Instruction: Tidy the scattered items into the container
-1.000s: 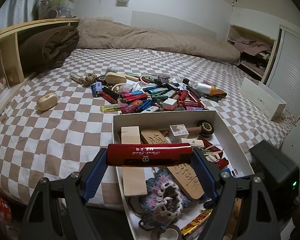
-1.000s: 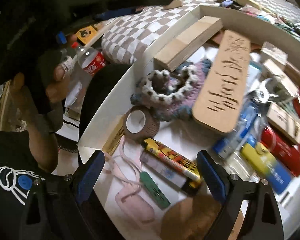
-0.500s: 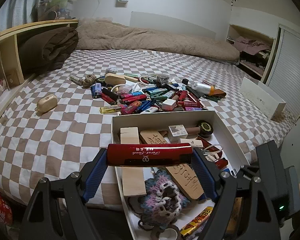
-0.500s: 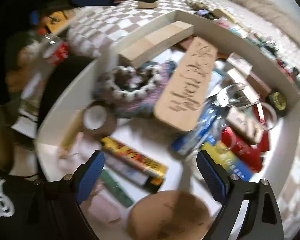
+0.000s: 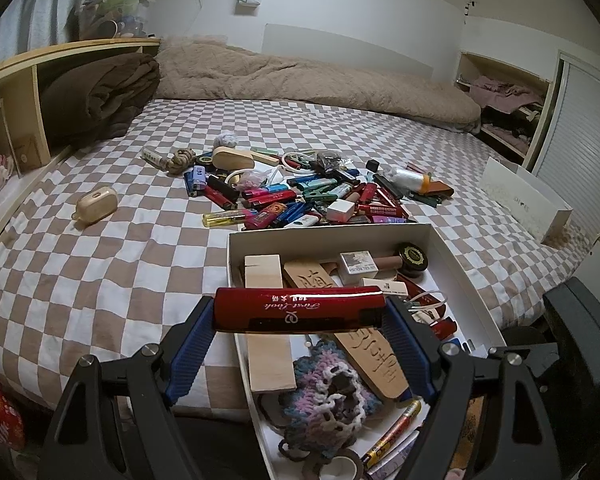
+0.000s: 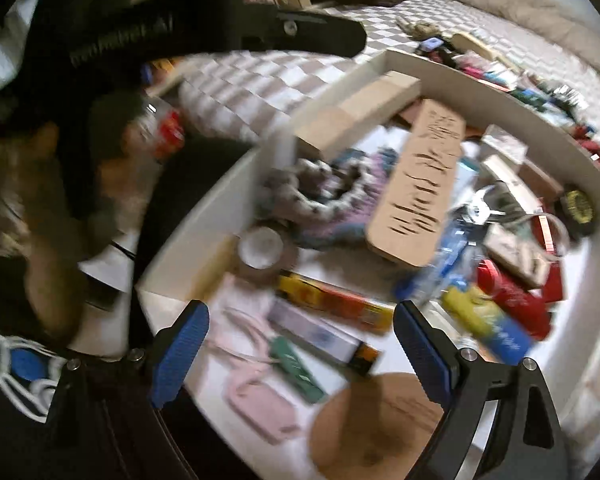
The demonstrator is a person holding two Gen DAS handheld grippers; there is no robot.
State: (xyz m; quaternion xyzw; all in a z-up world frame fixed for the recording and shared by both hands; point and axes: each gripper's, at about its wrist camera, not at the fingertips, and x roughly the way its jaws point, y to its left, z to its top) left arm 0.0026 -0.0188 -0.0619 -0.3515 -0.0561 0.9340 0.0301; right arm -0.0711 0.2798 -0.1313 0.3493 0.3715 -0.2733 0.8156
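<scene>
Red case (image 5: 298,309) clamped in left gripper (image 5: 298,316); right gripper (image 6: 300,344) wide, empty

box (image 5: 332,236) on bed (image 5: 100,272), item pile (image 5: 300,196) just behind

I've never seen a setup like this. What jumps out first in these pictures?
First, the glossy red case clamped crosswise in the left gripper, held above the white box already crowded with odds and ends. Behind the box, a colourful heap of lighters sprawls across the checkered bedspread. The right gripper hangs open and empty over the same box, its picture blurred.
</scene>
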